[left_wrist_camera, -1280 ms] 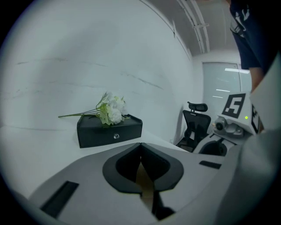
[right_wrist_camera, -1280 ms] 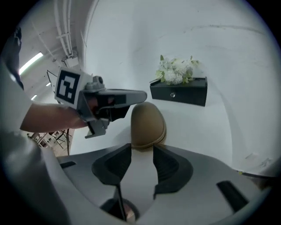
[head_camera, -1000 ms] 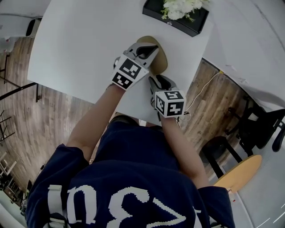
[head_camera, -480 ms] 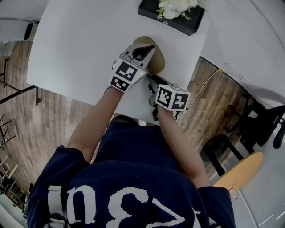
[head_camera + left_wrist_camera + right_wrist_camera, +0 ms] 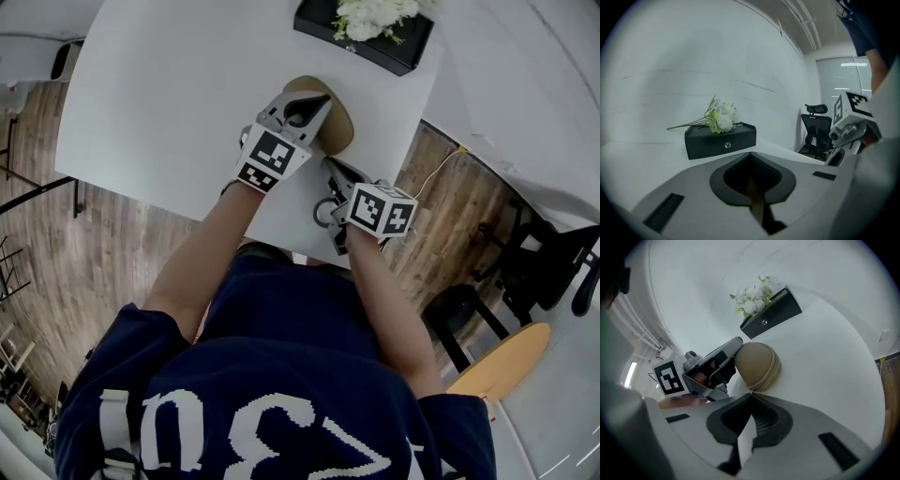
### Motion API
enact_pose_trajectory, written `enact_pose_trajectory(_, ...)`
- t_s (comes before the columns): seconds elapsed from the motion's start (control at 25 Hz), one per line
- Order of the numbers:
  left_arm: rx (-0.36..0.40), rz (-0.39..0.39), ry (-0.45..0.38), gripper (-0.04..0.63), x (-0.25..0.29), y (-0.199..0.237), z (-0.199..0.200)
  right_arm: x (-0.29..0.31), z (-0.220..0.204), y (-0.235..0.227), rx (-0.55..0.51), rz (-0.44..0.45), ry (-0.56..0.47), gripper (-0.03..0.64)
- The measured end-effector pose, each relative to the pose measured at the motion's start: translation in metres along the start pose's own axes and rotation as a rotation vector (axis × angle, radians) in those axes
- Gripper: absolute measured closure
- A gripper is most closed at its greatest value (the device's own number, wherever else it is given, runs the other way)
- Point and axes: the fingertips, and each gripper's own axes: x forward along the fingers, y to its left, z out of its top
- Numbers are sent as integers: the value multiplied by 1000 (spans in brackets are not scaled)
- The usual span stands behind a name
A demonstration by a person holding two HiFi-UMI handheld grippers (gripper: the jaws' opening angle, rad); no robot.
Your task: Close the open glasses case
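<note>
Tan glasses case (image 5: 757, 365): left gripper (image 5: 750, 153) jaws clamp its edge; right gripper (image 5: 751, 395) jaws have just clenched on its zip pull (image 5: 749, 390).

The glasses case (image 5: 339, 124) lies on the table (image 5: 159, 94), near its front edge; the box (image 5: 398, 49) stands behind the case, at the far edge; the flowers (image 5: 370, 13) lie on the box; an office chair (image 5: 542, 264) stands right of the table.
</note>
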Motion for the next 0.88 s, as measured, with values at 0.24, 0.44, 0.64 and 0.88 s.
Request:
enact_pose_trajectory(0.24, 4, 6, -8, 582, 0, 0, -1, -5, 2, -10, -45, -21, 41, 595)
enact_pose_trajectory(0.44, 2, -1, -5, 583, 0, -1, -2, -17, 24, -32, -84, -82, 14, 595)
enact_pose_trajectory(0.64, -5, -12, -2, 583, 0, 0, -1, -10, 70, -55, -282, -160, 16, 595)
enact_pose_trajectory(0.88, -11, -17, 44, 581, -8, -2, -2, -8, 83, -38, -639, -144, 140, 595)
